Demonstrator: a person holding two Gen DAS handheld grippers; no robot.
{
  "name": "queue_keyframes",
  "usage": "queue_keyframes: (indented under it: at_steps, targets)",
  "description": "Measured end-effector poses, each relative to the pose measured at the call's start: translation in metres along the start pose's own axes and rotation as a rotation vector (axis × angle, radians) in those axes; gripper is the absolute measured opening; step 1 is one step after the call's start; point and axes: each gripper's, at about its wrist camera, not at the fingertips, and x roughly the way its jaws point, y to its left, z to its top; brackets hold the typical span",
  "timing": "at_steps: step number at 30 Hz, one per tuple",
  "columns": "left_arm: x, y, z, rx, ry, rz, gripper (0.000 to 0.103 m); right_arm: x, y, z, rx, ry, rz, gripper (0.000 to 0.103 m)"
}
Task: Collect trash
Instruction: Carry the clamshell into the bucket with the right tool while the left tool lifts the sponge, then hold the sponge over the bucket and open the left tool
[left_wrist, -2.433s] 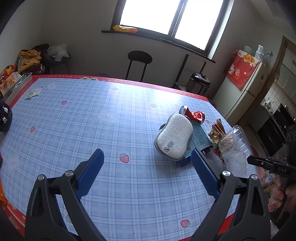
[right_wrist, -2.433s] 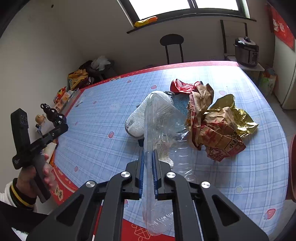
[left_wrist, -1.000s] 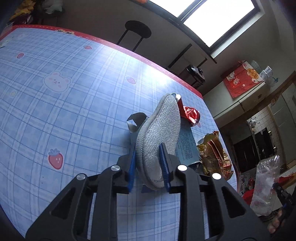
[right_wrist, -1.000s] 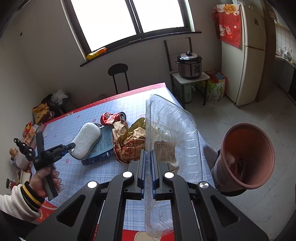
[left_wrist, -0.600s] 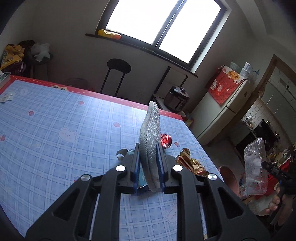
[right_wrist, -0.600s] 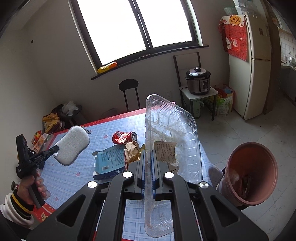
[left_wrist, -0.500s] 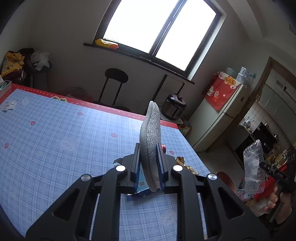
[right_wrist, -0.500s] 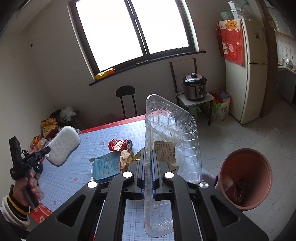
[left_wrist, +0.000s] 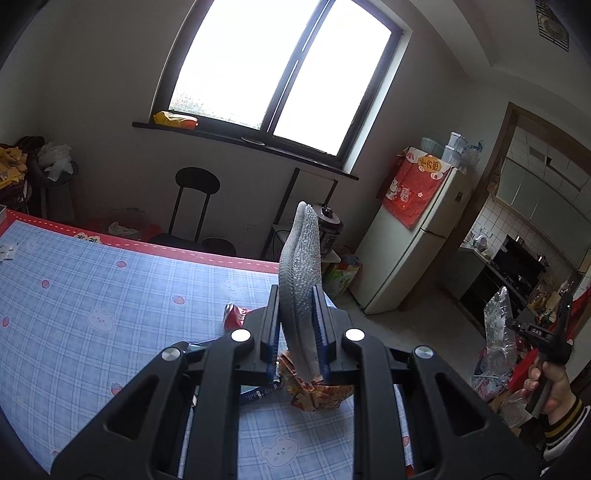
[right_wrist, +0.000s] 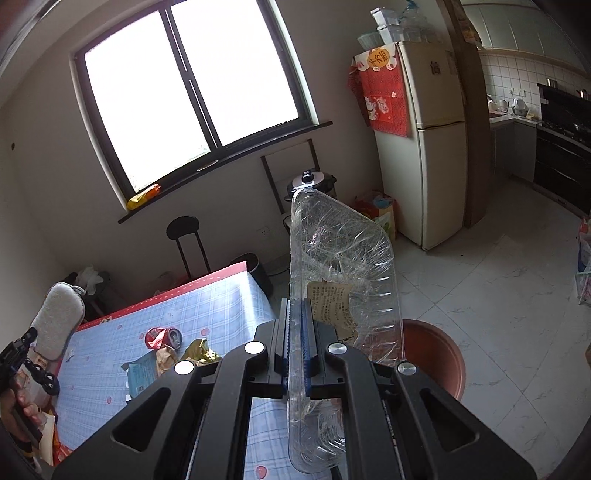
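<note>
My left gripper (left_wrist: 295, 321) is shut on a grey-white sponge pad (left_wrist: 299, 273), held on edge high above the blue checked table (left_wrist: 92, 295). My right gripper (right_wrist: 295, 332) is shut on a clear plastic food container (right_wrist: 343, 273) that stands upright, off the table's right end. Just beyond and below the container, a terracotta bin (right_wrist: 439, 354) stands on the floor. On the table lie a crushed red can (right_wrist: 162, 338), a blue box (right_wrist: 142, 373) and crumpled gold-brown wrappers (right_wrist: 199, 356). The left wrist view shows the container (left_wrist: 498, 328) at far right.
A white fridge (right_wrist: 432, 147) and a rice cooker (right_wrist: 310, 182) on a small stand are past the table's end. A black stool (left_wrist: 195, 206) stands under the window. Pale tiled floor (right_wrist: 498, 288) spreads to the right of the bin.
The left gripper closed on the sponge and lifted it well above the table. The right gripper carried the container rightward off the table's end, and the bin now sits close behind it.
</note>
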Motion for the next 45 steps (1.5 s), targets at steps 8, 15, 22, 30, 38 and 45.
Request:
queue_keyframes:
  at_steps: [8,15,22,30,38,45]
  targets:
    - [0.011,-0.055,-0.01,0.011,0.004,-0.003,0.02,0.024,-0.043,0.011,-0.008,0.015,-0.005,0.006]
    - [0.016,-0.082,-0.03,0.037,0.027,0.004,0.02,0.052,-0.061,0.018,-0.033,0.058,-0.055,0.006]
    - [0.017,-0.085,-0.035,0.032,0.036,-0.004,0.02,0.048,-0.067,0.03,-0.018,0.02,-0.09,0.019]
    - [0.019,-0.093,-0.032,0.069,0.04,-0.056,0.02,0.01,-0.058,0.039,-0.024,-0.054,-0.141,0.061]
    - [0.042,-0.128,-0.033,0.134,0.075,-0.166,0.02,-0.061,-0.058,0.027,0.004,-0.169,-0.269,0.097]
    - [0.085,-0.186,-0.046,0.195,0.137,-0.284,0.02,-0.104,-0.089,0.0,0.091,-0.163,-0.347,0.098]
